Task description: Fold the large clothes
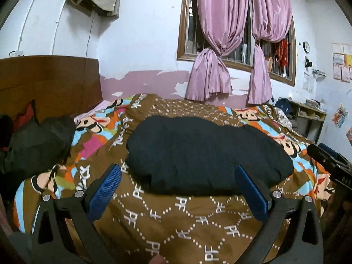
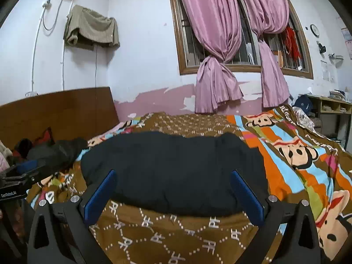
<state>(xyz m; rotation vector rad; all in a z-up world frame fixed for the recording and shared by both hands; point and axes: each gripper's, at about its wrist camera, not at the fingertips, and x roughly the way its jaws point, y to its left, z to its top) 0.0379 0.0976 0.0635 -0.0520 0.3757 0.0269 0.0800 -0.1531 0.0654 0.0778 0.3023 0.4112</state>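
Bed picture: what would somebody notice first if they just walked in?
Probably the black garment, lying in a wide dark heap in the middle of the bright monkey-print bedspread. Next, the pink curtains, knotted at the window behind the bed. Both tools, left and right, hang open just before the garment.

Folded black garment [image 1: 206, 154] flat on patterned bedspread [image 1: 187, 224], beyond wide-apart left tool [image 1: 178, 171] fingers.

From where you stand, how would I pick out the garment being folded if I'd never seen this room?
Start at the bed under the pink-curtained window, covered by a brown cartoon-monkey bedspread. In its middle lies a black garment, spread in one flat, wide slab. Unlike the crumpled dark clothes heaped by the wooden headboard, it lies alone, smooth, and nearest both pairs of blue fingers.
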